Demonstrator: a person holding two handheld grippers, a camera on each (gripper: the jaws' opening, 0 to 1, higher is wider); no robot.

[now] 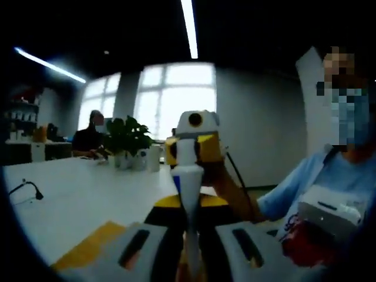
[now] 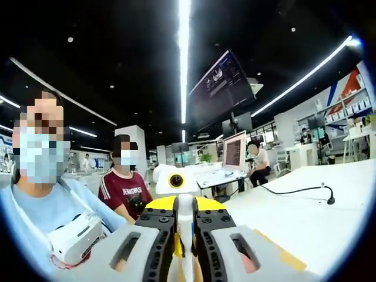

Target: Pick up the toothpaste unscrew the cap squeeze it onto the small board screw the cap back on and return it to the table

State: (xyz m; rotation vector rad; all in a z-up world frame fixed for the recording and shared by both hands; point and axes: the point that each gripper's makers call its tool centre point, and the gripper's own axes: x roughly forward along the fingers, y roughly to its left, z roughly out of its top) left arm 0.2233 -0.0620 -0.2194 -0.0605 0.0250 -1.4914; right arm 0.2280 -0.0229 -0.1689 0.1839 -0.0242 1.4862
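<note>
Left tongs (image 1: 189, 249) closed on the toothpaste (image 1: 188, 194), held upright above the white counter (image 1: 88, 194). Right tongs (image 2: 185, 249) closed on its far end, opposite. A potted plant (image 1: 126, 138) stands beyond.

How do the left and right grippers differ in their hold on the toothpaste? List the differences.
The left gripper clamps the toothpaste tube low on its body, while the right gripper closes on its cap end. The tube rises long from the left gripper's jaws, whereas the right gripper's jaws hold a short white end. Both are shut on the tube, facing each other.
</note>
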